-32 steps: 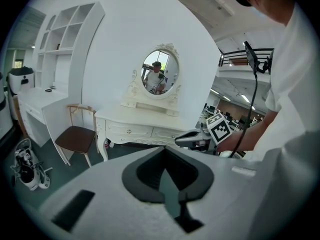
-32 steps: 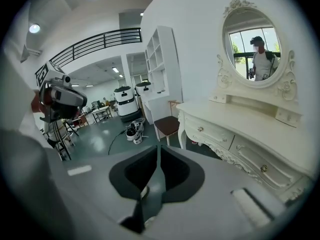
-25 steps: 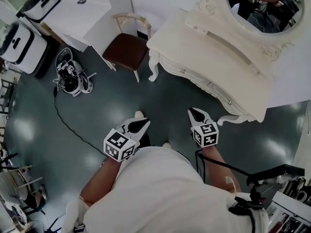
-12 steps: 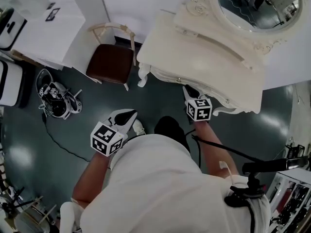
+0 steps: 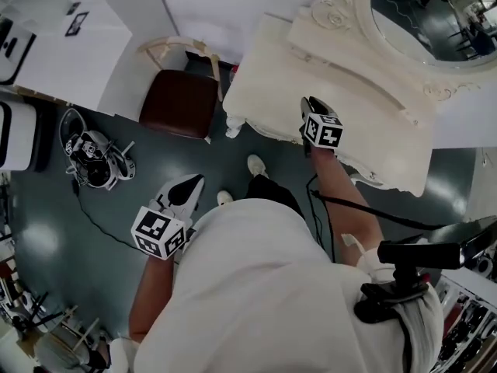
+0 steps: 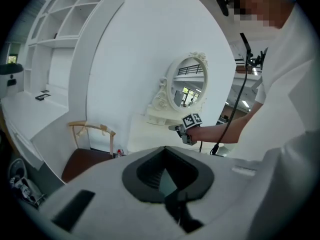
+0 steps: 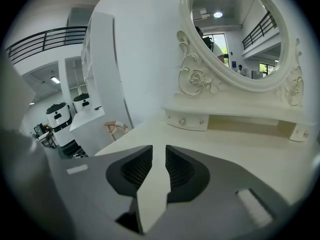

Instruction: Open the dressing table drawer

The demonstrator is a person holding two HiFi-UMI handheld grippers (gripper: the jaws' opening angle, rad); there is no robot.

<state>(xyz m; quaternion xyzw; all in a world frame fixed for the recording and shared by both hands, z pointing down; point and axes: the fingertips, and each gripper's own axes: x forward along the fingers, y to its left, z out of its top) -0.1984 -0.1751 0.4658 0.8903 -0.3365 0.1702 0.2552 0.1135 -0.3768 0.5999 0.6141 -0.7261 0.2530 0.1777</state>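
Right tongs (image 7: 159, 151) opening, empty; unclear from head view.

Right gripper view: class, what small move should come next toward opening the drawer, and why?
Probably ease the right tongs forward to the small drawer's knob: they are opening with nothing between them, over the tabletop, short of it.

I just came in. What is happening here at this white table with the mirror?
A person holds a gripper in each hand. The right gripper is over the top of the dressing table, its jaws opening with nothing between them. The left gripper hangs back above the floor, jaws together and empty. The small drawer below the mirror is shut.
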